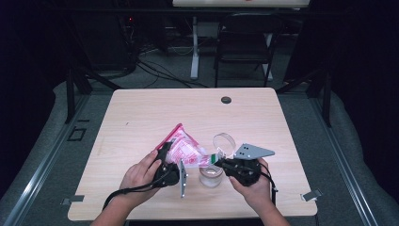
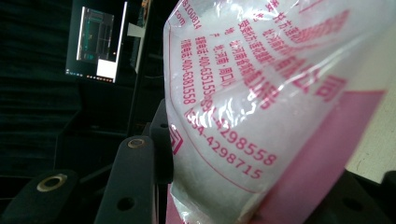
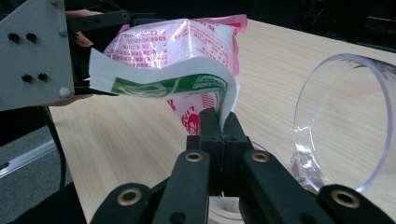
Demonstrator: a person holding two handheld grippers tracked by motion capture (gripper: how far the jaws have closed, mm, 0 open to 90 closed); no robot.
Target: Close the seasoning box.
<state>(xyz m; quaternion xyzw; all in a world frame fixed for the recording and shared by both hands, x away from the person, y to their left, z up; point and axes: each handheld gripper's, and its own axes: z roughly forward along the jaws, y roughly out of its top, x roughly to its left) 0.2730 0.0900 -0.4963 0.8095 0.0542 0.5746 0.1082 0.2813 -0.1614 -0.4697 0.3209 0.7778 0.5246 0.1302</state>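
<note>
- The left gripper [image 1: 165, 155] holds a pink-and-white plastic bag [image 1: 184, 149] of white granules, its 2 black jaws clamped on the bag's body from either side.
- In the left gripper view the bag [image 2: 261, 102] is close to the lens, printed with red characters and phone numbers, with a solid pink band along its lower edge.
- The right gripper [image 1: 221, 163] is pressed together on the bag's white-and-green corner flap [image 3: 187, 84], pinching the thin film between its jaw tips.
- In the right gripper view that flap arches from the right gripper [image 3: 219, 122] up and across toward the other hand.
- The bag hangs tilted above the counter [image 1: 141, 117], between the 2 hands, at the near middle of the surface.
- A clear glass jar [image 1: 211, 175] stands on the counter just below the pinched corner, between the 2 grippers.
- The jar's clear round lid [image 1: 224, 142] tilts open just behind the right gripper; in the right gripper view the lid [image 3: 343, 121] stands on edge beside the jaws.
- A small dark round grommet [image 1: 226, 100] sits near the counter's far edge, well apart from the bag.
- A black folding chair [image 1: 245, 42] stands on the floor beyond the counter.
</note>
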